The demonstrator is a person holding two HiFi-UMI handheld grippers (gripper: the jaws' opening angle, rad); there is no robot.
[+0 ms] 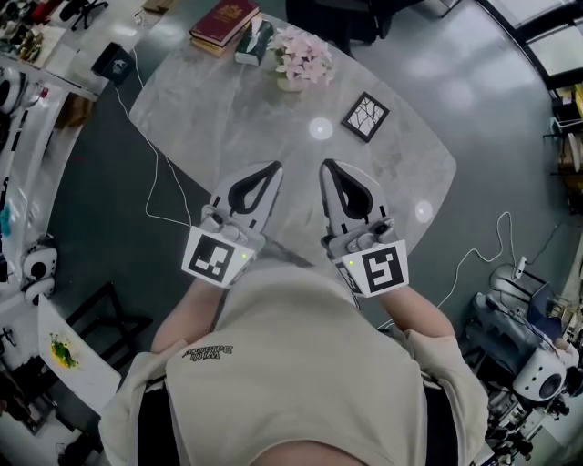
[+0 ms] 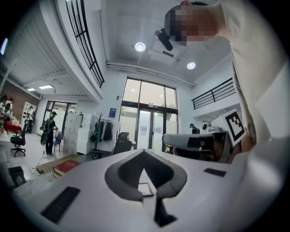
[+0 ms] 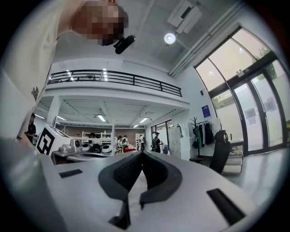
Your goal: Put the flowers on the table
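A small vase of pink flowers (image 1: pixel 301 59) stands upright on the far side of the pale marble table (image 1: pixel 228 118). Both grippers hover side by side over the table's near edge, well short of the flowers, and point level. My left gripper (image 1: pixel 276 167) (image 2: pixel 144 151) has its jaws together with nothing between them. My right gripper (image 1: pixel 326 165) (image 3: pixel 141 152) is likewise shut and empty. The flowers show in neither gripper view.
Behind the flowers lie a stack of books (image 1: pixel 223 20) (image 2: pixel 68 166) and a small dark box (image 1: pixel 252 43). A black-framed picture (image 1: pixel 365 116) lies right of the flowers. A white cable (image 1: pixel 155 173) trails off the table's left edge. Robot parts and shelves crowd both sides of the floor.
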